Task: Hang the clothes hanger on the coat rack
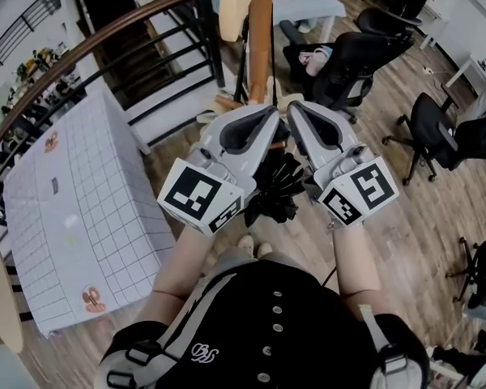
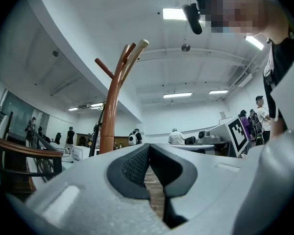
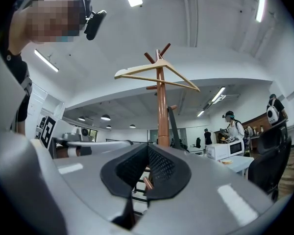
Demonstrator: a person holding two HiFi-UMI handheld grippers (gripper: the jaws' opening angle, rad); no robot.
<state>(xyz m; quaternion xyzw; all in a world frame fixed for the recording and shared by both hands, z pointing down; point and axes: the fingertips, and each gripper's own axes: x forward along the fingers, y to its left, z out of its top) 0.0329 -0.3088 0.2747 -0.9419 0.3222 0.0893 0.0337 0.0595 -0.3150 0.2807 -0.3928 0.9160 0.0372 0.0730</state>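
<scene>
Two-handed, holds left gripper point(image 2: 148, 151) and right gripper point(image 3: 147, 151) side by side, tips close together, pointing toward the coat rack point(image 3: 161, 116); shows each pair of jaws pressed together with nothing between them. Has the clothes hanger point(image 3: 123, 73) hooked at the rack's top among the upper pegs, its arms spread to either side of the pole, well above and apart from both grippers.

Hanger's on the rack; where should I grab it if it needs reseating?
Probably the wooden hanger by one sloping shoulder, out from the coat rack pole, coming from below: it hangs overhead, and the slim shoulders stand clear of the pole.
</scene>
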